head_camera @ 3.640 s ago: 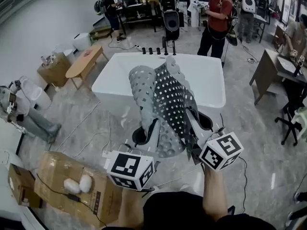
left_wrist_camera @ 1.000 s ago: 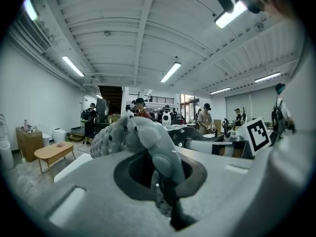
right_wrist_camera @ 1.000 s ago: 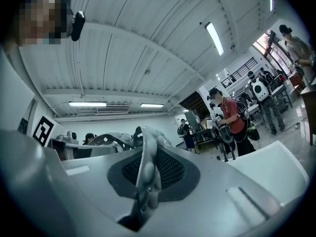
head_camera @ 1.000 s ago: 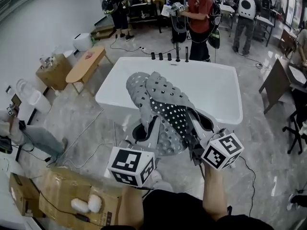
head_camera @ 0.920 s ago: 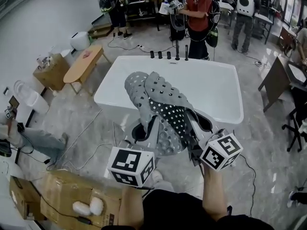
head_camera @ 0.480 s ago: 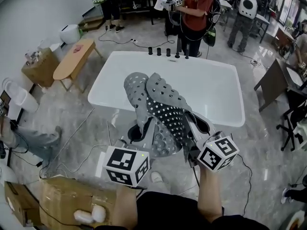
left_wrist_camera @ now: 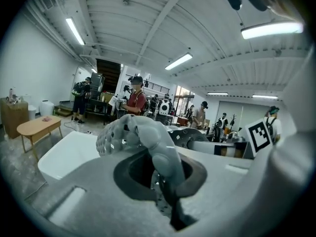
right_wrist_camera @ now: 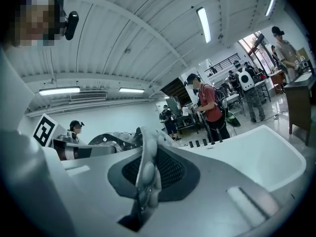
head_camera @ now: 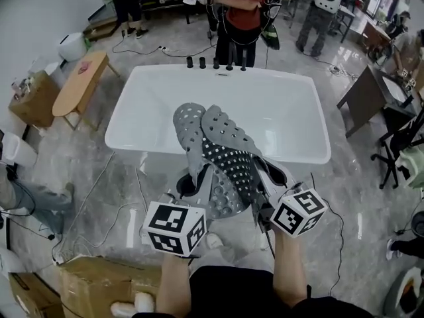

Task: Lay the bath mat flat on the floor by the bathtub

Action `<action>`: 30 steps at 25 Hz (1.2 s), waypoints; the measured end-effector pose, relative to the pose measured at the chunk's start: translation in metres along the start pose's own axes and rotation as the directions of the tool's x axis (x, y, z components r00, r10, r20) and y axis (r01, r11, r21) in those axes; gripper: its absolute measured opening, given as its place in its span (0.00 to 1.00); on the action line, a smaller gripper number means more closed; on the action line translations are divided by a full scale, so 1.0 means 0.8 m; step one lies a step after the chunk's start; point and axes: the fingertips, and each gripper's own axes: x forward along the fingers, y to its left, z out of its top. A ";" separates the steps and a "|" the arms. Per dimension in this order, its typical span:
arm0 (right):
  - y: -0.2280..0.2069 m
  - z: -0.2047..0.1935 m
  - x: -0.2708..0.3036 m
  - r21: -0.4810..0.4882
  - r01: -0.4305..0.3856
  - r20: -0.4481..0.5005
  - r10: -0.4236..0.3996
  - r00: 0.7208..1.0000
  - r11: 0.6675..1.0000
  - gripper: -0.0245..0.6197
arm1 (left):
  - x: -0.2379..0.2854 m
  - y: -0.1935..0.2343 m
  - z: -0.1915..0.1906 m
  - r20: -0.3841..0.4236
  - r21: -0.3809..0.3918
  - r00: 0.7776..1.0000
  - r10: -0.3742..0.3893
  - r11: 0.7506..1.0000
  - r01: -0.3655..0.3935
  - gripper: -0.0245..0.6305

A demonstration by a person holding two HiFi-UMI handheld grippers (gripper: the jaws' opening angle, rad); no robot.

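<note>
The grey perforated bath mat (head_camera: 218,154) hangs folded and crumpled in the air between my two grippers, in front of the white bathtub (head_camera: 146,111). My left gripper (head_camera: 199,194) is shut on the mat's left edge (left_wrist_camera: 165,174), which is pinched between its jaws. My right gripper (head_camera: 262,191) is shut on the mat's right edge (right_wrist_camera: 145,179), a thin bumpy fold standing upright between its jaws. The mat's upper part droops forward over the tub's near rim. Each gripper's marker cube (head_camera: 173,227) shows near my body.
Grey marble floor (head_camera: 99,177) lies between me and the tub, with cables across it. A cardboard box (head_camera: 99,283) sits at lower left, a wooden bench (head_camera: 76,78) at far left, a dark desk (head_camera: 361,91) at right. A person in red (head_camera: 242,12) stands behind the tub.
Both grippers with the mat have moved forward toward the tub and lower. The tub now sits nearer and more centred, and the cardboard box has slid toward the bottom edge.
</note>
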 end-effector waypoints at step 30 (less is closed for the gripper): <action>-0.134 -0.092 0.012 0.119 0.141 -0.142 -0.124 0.982 0.983 0.07 | 0.117 0.007 -0.120 -0.282 -0.096 0.959 -0.043 0.995 0.017 0.07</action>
